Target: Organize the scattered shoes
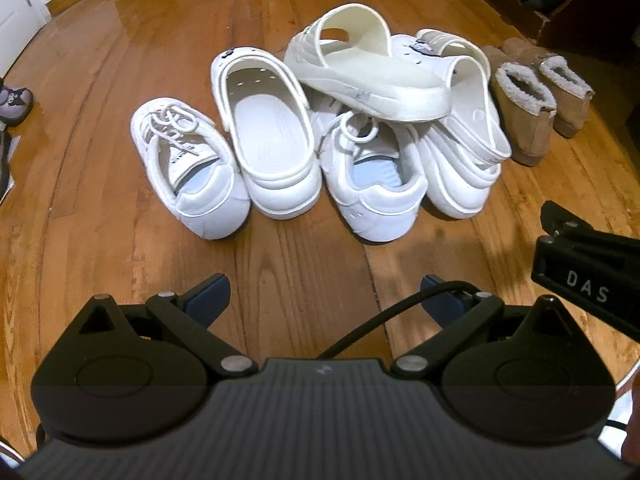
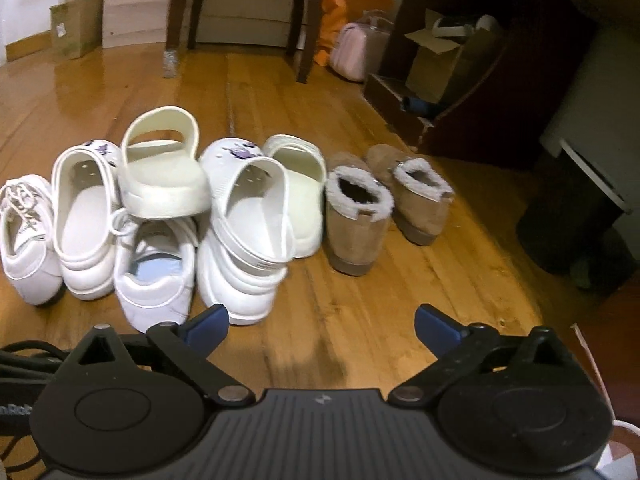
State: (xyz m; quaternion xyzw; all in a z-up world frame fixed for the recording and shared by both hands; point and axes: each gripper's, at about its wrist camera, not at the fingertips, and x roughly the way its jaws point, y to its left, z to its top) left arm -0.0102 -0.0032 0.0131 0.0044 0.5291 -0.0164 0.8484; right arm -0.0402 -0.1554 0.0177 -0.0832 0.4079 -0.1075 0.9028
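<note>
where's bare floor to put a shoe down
Free: the floor strip between the shoe heap and both open grippers, and the boards left of the left sneaker. Crowded: the heap, where a cream slide lies atop others, tan boots alongside.

Both tools (image 1: pixel 326 294) (image 2: pixel 322 324) wide apart, angled down

Light: we see warm, dim indoor light.
Glare: sheen on the wooden floor (image 1: pixel 100 40), far left.
Blur: the right wrist view is soft.
Edges: fisheye-bent, dark corners.
</note>
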